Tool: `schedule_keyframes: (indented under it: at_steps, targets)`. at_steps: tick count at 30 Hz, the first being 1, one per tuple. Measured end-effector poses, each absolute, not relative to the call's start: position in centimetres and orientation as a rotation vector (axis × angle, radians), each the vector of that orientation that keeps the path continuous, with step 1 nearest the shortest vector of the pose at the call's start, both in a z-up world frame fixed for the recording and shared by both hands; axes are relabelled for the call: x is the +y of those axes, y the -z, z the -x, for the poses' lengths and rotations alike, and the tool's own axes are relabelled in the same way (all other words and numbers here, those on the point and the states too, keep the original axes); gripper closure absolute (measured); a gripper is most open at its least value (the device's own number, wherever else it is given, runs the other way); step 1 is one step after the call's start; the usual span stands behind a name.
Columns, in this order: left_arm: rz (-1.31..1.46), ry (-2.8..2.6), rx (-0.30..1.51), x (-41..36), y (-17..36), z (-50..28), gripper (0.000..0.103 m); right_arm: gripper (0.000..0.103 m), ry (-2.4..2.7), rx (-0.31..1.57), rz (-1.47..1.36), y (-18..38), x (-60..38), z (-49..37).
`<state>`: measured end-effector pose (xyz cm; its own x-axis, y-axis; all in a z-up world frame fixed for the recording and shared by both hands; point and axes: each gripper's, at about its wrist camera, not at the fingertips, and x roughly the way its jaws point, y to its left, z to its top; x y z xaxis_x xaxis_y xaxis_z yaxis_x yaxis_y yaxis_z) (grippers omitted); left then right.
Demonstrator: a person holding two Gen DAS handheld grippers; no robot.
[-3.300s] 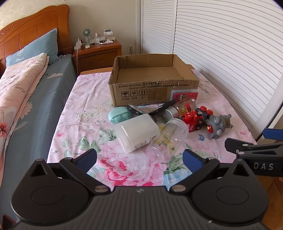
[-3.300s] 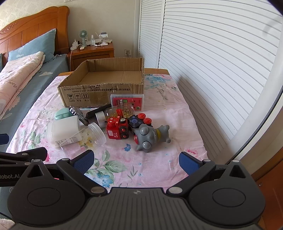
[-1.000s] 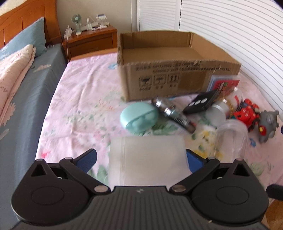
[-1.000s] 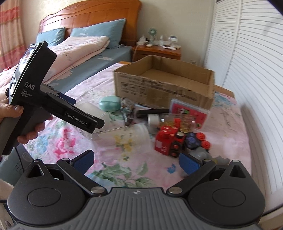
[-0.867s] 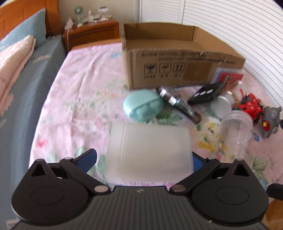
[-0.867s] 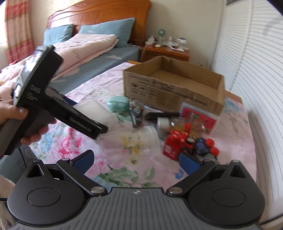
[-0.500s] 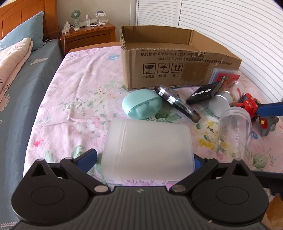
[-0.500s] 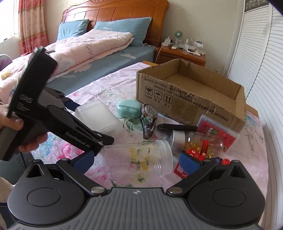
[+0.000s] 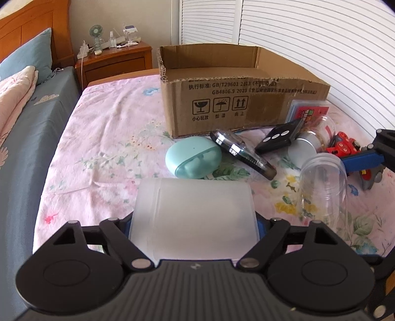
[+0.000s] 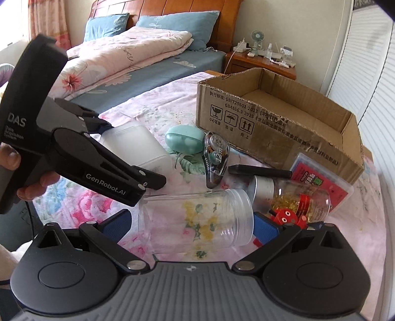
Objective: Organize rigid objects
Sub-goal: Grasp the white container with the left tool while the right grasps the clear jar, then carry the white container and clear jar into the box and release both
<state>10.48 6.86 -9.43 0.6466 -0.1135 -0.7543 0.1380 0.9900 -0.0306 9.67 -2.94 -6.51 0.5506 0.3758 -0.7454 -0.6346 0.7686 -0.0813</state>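
box (image 9: 222,103): brown corrugated card, matt, torn edge
tub (image 9: 195,212): frosted plastic, matt
jar (image 10: 195,222): clear glossy plastic
sheet (image 9: 103,138): floral cloth, creased
headboard (image 10: 167,7): glossy wood

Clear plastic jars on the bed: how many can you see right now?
2. The empty jar lies on its side between the right gripper's fingers; the capsule jar lies behind it, by the cardboard box.

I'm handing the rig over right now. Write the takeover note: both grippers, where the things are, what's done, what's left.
Left gripper: jaws just closing around the frosted white container, pads at its sides.
Right gripper: open, straddling the clear jar lying on its side.
Cardboard box: empty as far as visible.
Done: nothing boxed.
Left: container, jar, mint case, tape dispenser, pill bottle, toys.
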Motion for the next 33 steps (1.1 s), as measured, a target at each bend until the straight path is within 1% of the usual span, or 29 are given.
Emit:
schedule_keyframes:
  at_steps: [2, 3, 4, 11, 17, 21, 28, 33]
  targets:
    - [-0.027, 0.137, 0.859, 7.0, 9.4, -10.6, 0.020, 0.002, -0.606, 0.781, 0.379, 6.6, -2.7, -9.5]
    - [-0.026, 0.132, 0.862, 7.0, 9.4, -10.6, 0.020, 0.007, -0.593, 0.779, 0.396, 6.6, -2.5, -9.5]
    - [-0.023, 0.129, 0.865, 7.1, 9.4, -10.6, 0.020, 0.009, -0.580, 0.779, 0.409, 6.7, -2.4, -9.4]
    - [-0.021, 0.116, 0.891, 7.7, 8.3, -10.7, 0.020, 0.010, -0.576, 0.829, 0.365, 6.0, -2.7, -9.9]
    - [-0.051, 0.127, 0.895, 8.2, 5.6, -10.6, 0.020, 0.010, -0.611, 0.841, 0.295, 3.8, -3.4, -10.1]
    - [-0.078, 0.138, 0.869, 7.8, 3.3, -11.4, 0.020, 0.010, -0.610, 0.811, 0.296, 2.0, -3.8, -10.3]
    - [-0.132, 0.152, 0.771, 6.1, -0.9, -15.9, 0.020, 0.010, -0.554, 0.753, 0.287, -1.5, -5.9, -12.7]
    - [-0.142, 0.161, 0.765, 4.7, -1.9, -20.9, 0.020, 0.010, -0.493, 0.726, 0.257, -3.4, -7.7, -15.9]
